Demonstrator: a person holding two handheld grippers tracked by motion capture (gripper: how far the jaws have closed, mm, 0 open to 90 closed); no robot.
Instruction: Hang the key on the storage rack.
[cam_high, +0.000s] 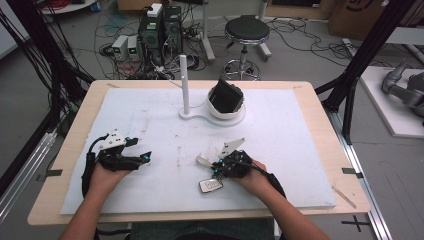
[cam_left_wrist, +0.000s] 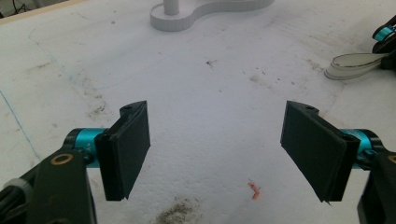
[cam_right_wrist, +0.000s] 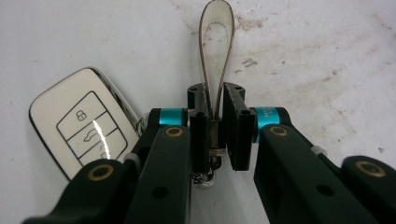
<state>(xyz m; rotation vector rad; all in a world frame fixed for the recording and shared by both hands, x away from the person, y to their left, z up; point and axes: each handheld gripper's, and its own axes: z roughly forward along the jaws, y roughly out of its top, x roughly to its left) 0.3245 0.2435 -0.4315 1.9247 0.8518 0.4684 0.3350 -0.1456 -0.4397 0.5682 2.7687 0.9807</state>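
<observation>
A white car key fob (cam_high: 210, 185) (cam_right_wrist: 81, 126) lies on the white mat near the front, joined to a pale strap loop (cam_high: 203, 161) (cam_right_wrist: 215, 42). My right gripper (cam_high: 218, 167) (cam_right_wrist: 215, 126) is shut on the strap, pinching it between its two pads, with the loop's end sticking out past the tips. The strap loop (cam_left_wrist: 350, 65) also lies at the right edge of the left gripper view. My left gripper (cam_high: 141, 150) (cam_left_wrist: 215, 149) rests low over bare mat at the left, open wide with nothing between its pads.
A white stand (cam_high: 212, 117) with an upright post (cam_high: 184, 82) and a cup holding a dark box (cam_high: 226, 96) sits at the mat's back middle. The mat (cam_high: 280, 145) covers a wooden table (cam_high: 320, 107). A stool and cables are beyond it.
</observation>
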